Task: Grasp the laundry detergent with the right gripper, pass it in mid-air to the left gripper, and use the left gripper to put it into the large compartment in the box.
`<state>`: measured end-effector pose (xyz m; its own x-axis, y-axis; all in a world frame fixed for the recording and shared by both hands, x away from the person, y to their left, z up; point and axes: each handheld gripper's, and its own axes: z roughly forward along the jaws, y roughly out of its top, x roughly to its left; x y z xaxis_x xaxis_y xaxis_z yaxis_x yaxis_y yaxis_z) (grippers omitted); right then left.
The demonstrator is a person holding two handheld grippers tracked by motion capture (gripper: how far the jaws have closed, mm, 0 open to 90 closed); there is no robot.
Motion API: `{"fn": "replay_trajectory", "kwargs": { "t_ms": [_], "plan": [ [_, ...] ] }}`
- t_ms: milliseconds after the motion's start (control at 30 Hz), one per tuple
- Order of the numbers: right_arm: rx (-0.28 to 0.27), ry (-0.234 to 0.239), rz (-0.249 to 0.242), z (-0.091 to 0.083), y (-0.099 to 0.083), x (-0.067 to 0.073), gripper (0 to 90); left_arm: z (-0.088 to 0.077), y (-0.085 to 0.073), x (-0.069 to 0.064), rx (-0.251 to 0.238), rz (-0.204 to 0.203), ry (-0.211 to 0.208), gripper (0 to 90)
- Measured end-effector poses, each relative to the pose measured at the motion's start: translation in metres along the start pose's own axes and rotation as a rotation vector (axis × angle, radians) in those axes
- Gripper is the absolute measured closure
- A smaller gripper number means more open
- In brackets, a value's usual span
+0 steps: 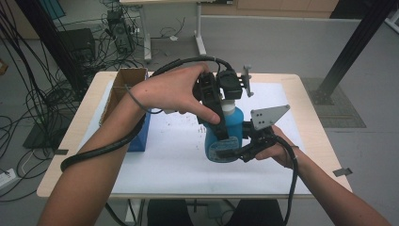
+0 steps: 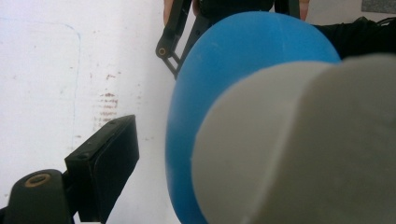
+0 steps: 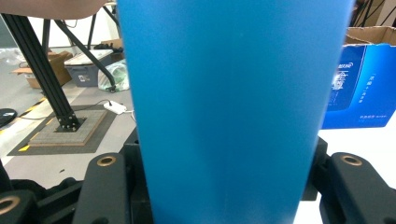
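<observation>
A blue bottle point(image 1: 231, 128) with a white cap point(image 1: 228, 108) is held tilted above the white sheet on the table. My right gripper point(image 1: 231, 153) is shut on the bottle's lower body; in the right gripper view the blue bottle point(image 3: 224, 93) stands between both jaws. My left gripper point(image 1: 225, 115) comes down over the cap end, with one long black jaw lying along the bottle's side. In the left gripper view the blurred white cap point(image 2: 299, 149) and blue bottle point(image 2: 224, 70) loom close. One of the fingers point(image 2: 105, 161) stands apart from them with bare table between; the other is hidden.
An open cardboard-lined blue box point(image 1: 128, 96) stands at the table's left, and its blue box face point(image 3: 359, 88) shows in the right gripper view. A white sheet point(image 1: 179, 160) covers the wooden table point(image 1: 306, 117). Cables and a black frame post point(image 1: 357, 42) lie beyond.
</observation>
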<state>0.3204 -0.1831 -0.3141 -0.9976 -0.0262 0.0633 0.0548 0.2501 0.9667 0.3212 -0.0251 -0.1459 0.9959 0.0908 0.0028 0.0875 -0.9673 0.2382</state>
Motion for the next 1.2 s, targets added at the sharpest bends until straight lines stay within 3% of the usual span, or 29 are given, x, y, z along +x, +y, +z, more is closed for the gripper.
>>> {"fn": "replay_trajectory", "kwargs": {
  "t_ms": [800,1200],
  "plan": [
    [0.003,0.003,0.0,0.0018,-0.0003,-0.0014,40.9,-0.0025,0.001,-0.0007,-0.002,0.001,0.004,12.0],
    [-0.002,0.003,0.002,0.0026,0.0001,-0.0027,40.9,-0.0025,0.0064,-0.0041,0.006,0.02,0.007,12.8]
  ]
}}
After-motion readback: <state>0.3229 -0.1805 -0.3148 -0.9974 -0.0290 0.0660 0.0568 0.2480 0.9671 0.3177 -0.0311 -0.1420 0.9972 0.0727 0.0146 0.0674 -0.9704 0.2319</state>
